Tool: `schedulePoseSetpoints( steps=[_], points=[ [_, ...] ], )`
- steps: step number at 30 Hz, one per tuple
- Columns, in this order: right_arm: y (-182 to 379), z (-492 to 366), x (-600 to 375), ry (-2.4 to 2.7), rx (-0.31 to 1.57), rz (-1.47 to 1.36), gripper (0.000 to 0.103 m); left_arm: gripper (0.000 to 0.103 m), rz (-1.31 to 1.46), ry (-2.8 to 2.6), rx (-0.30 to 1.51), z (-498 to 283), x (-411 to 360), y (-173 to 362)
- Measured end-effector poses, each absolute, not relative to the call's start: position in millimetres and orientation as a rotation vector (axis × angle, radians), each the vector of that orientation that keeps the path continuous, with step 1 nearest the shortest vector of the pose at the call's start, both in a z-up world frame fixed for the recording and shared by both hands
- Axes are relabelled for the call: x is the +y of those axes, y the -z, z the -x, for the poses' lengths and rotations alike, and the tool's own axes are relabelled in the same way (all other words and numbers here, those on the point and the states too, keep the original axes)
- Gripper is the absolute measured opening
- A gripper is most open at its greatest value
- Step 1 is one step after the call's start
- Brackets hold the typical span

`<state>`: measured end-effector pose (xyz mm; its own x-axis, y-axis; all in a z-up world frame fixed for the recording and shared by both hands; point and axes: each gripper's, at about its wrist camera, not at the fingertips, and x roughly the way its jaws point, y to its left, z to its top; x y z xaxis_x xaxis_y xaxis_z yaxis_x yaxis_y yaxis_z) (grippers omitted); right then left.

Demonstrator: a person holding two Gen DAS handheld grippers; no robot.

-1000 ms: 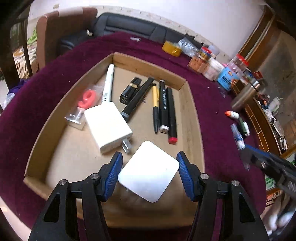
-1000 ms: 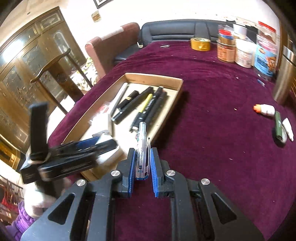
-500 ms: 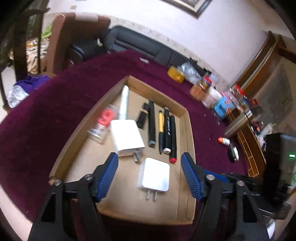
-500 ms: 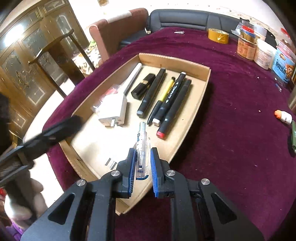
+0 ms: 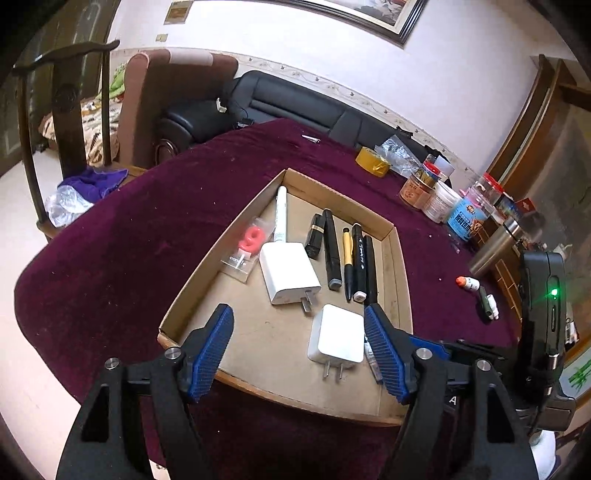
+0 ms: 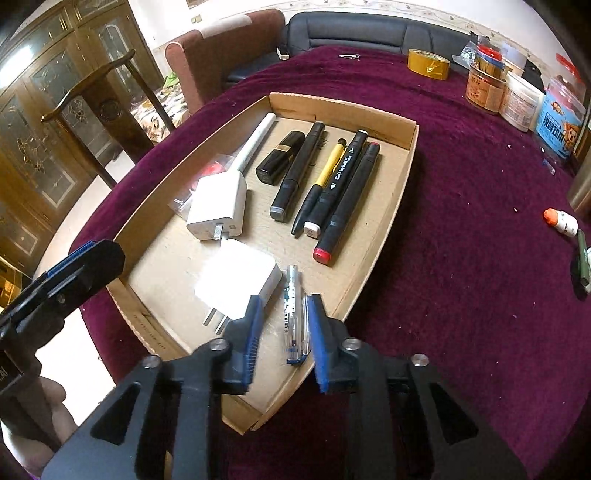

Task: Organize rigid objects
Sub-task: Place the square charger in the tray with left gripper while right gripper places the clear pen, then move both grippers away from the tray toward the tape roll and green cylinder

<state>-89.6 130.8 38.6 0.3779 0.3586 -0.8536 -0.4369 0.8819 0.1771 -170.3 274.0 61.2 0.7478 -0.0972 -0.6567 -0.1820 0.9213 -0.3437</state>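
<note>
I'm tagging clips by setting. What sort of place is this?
Probably a home living or dining room: a black sofa behind the cloth-covered table, an ornate wooden cabinet, and a framed picture on the wall.

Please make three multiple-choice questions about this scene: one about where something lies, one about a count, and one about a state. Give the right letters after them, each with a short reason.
1. Where does the clear pen lie?
A. on the purple cloth
B. in the cardboard tray
C. on the sofa

2. How many white chargers are in the tray?
A. one
B. two
C. four

3. How does the right gripper stand to the clear pen?
A. clamped hard on it
B. far from it
C. jaws opening, pads apart from it

Answers:
1 B, it rests on the tray floor beside the near charger.
2 B, the near one and the far charger.
3 C, gaps show on both sides of the pen.
</note>
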Motion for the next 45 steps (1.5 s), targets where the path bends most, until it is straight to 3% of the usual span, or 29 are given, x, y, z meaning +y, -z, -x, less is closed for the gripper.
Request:
schedulePoseSetpoints(
  steps=[7, 11, 45],
  points=[
    [-51, 101, 100, -0.494, 0.972, 0.008, 0.027, 0.071, 0.264, -0.103, 0.699, 178, 250, -69],
    [-56, 104, 73, -0.459, 0.927, -0.028, 0.048, 0.071, 0.147, -0.125, 0.688, 179, 224, -73],
    [-29, 104, -68, -0.322, 0.928, -0.280, 0.048, 0.072, -0.158, -0.042, 0.798, 173, 95, -63]
  ],
)
